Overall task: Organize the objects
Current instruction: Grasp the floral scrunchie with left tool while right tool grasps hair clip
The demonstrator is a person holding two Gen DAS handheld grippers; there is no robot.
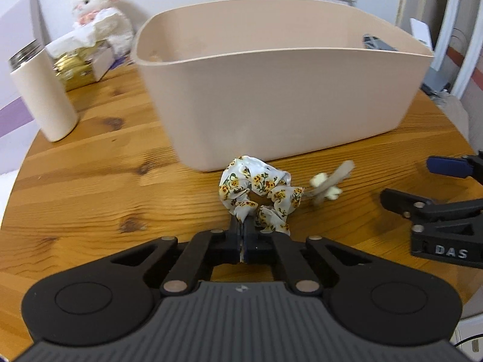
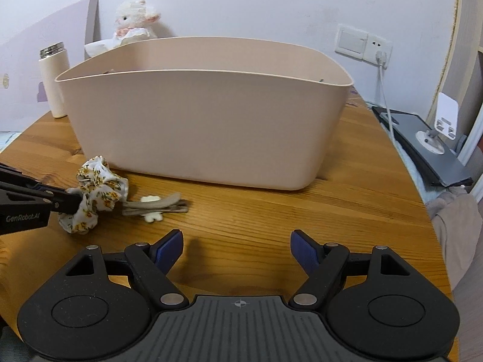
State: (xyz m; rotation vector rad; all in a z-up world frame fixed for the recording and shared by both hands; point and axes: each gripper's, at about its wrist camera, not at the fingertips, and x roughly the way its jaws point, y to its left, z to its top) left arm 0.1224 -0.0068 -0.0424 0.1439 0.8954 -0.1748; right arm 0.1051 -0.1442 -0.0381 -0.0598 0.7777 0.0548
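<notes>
The left gripper [image 2: 79, 198] pinches a floral scrunchie [image 2: 96, 188] beside a hair clip [image 2: 157, 203], near the pink tub [image 2: 208, 126], while the right gripper [image 2: 237, 249] hovers spread.

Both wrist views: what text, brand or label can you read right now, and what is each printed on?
"DAS" – on the side of the right gripper, seen from the left wrist; possibly cut off.
"GenRobot.AI" – on the side of the left gripper, seen from the right wrist.
Nothing readable on the bin, bottle or wall switch.
</notes>
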